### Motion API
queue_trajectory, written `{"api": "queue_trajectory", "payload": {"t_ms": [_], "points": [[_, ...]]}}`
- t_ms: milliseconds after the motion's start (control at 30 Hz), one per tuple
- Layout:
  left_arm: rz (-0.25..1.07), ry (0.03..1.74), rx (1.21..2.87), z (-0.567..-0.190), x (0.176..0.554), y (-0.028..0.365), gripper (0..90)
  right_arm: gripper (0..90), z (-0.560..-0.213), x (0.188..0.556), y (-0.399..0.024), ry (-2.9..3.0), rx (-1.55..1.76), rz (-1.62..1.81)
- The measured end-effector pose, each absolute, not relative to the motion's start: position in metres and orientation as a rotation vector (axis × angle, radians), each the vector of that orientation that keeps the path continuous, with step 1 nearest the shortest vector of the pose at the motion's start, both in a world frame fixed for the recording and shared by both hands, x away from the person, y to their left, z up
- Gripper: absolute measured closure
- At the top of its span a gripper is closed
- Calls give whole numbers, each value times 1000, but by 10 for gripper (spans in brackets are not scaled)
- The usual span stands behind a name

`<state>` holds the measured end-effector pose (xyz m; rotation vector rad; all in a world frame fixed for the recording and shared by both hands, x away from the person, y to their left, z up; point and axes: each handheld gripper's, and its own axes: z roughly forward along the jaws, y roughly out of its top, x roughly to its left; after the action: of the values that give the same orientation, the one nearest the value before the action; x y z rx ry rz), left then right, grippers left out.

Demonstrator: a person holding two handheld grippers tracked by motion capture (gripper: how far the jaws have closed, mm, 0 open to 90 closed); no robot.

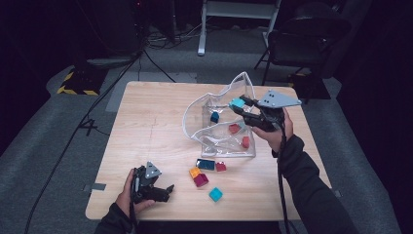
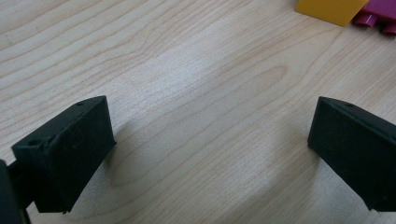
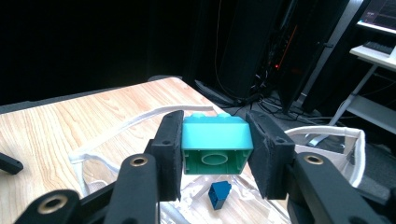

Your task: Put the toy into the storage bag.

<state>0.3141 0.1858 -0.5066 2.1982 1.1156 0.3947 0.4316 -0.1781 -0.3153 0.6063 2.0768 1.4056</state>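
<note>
Above the clear bag, the right hand-held gripper pinches a teal brick, its studs mostly hidden.

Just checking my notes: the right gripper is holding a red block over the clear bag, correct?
Not quite. The block clamped in the right gripper is teal, not red, as the right gripper view shows. It is held over the clear bag, as you said.

Dim room, grey carpet, black chair behind wooden table
</note>
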Motion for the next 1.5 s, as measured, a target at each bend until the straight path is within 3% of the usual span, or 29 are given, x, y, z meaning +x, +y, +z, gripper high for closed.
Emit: {"api": "queue_trajectory", "payload": {"t_ms": [800, 1233, 1500], "points": [[398, 1115, 2198, -507, 314, 186, 5, 590, -321, 445, -169, 2094, 658, 1329], [401, 1114, 2199, -507, 314, 186, 5, 459, -318, 436, -174, 2066, 655, 1338], [402, 1114, 2199, -507, 314, 186, 5, 428, -314, 421, -181, 2046, 630, 1356]]}}
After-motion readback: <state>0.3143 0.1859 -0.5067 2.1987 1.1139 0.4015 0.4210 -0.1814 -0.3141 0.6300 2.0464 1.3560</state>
